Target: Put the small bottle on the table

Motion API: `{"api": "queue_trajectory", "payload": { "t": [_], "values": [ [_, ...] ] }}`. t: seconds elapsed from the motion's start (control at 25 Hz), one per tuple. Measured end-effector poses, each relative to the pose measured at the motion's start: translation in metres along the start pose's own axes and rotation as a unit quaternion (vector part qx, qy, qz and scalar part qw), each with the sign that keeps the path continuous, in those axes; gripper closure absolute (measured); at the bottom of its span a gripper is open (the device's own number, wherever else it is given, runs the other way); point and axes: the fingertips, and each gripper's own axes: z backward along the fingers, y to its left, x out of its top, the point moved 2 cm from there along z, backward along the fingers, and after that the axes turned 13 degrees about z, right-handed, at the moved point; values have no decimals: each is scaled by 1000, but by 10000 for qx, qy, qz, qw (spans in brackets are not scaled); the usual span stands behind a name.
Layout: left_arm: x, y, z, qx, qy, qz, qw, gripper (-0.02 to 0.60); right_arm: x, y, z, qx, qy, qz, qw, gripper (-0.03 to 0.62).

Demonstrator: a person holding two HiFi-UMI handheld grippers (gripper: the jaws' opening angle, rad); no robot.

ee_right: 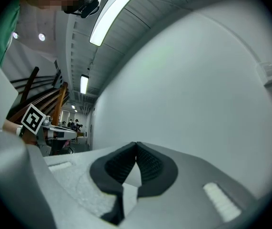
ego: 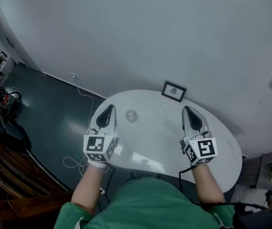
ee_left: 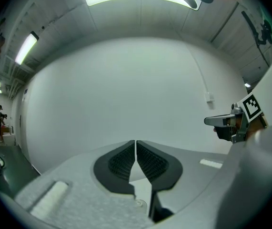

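Observation:
The small clear bottle stands upright on the white oval table, near its far left part. My left gripper hovers just left of the bottle, apart from it, jaws shut with nothing between them. Over the table's right half my right gripper is also shut and empty. Neither gripper view shows the bottle. Each gripper shows at the edge of the other's view: the right gripper and the left gripper.
A small black-framed picture stands at the table's far edge against the white wall. A white cable runs down to the dark floor on the left. Wooden furniture and clutter sit at far left.

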Motion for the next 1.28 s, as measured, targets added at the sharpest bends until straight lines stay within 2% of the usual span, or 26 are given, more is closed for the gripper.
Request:
{"api": "queue_trajectory", "payload": {
  "t": [0.12,0.36,1.28],
  "values": [
    [5,1,1,-12,-59,-113,9999,560,1,-1,-1,39,31,28,10000,595],
    [14,12,-4,86,-129,-86,9998,561,-3,-9,-3,29,99,-1,9999,595],
    [4,16,-13,82,-14,-54,10000,560,-12,-15,-10,61,146,17,9999,595]
  ]
}}
